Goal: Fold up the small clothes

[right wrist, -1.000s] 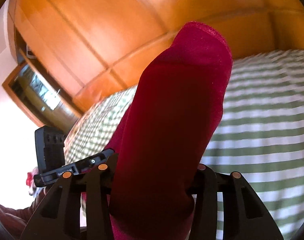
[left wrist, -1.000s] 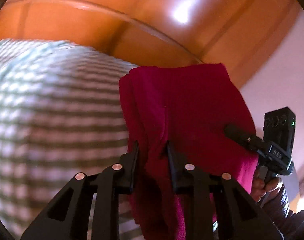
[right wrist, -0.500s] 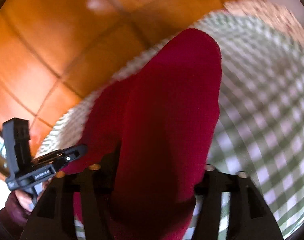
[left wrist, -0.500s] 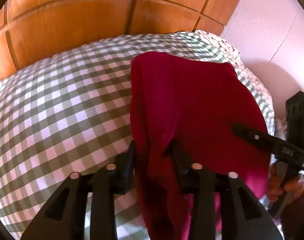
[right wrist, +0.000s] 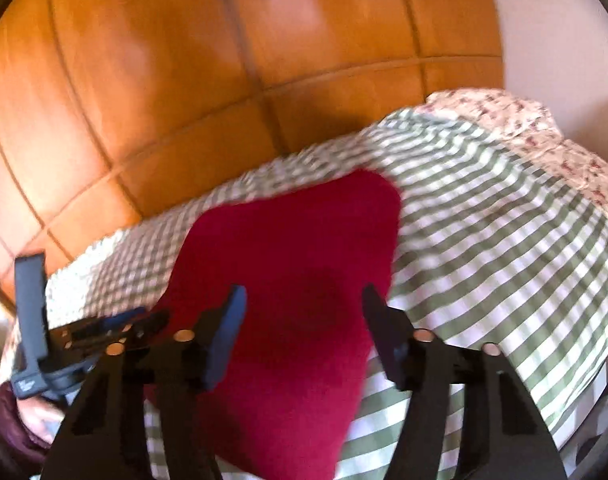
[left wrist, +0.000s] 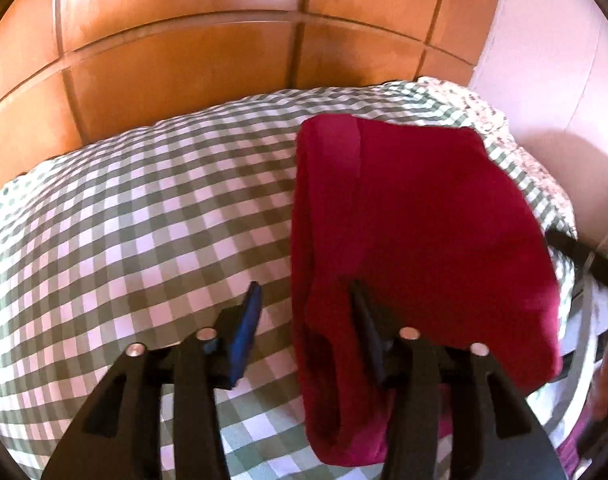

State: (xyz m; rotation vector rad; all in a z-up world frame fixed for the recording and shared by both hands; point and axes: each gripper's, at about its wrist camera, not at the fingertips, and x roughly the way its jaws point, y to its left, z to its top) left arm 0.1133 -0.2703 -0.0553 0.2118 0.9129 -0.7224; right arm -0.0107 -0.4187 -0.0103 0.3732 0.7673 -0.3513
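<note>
Now the red garment lies folded on the green-and-white checked bedspread, near the bed's far corner by the wooden panelled wall. Both grippers hang over it with jaws released. On the left gripper the jaws have just been opening; one finger rests against the cloth's near edge, nothing pinched. On the right gripper the jaws have just been narrowing, the cloth lying loose below and between them. A floral pillow sits beyond.
</note>
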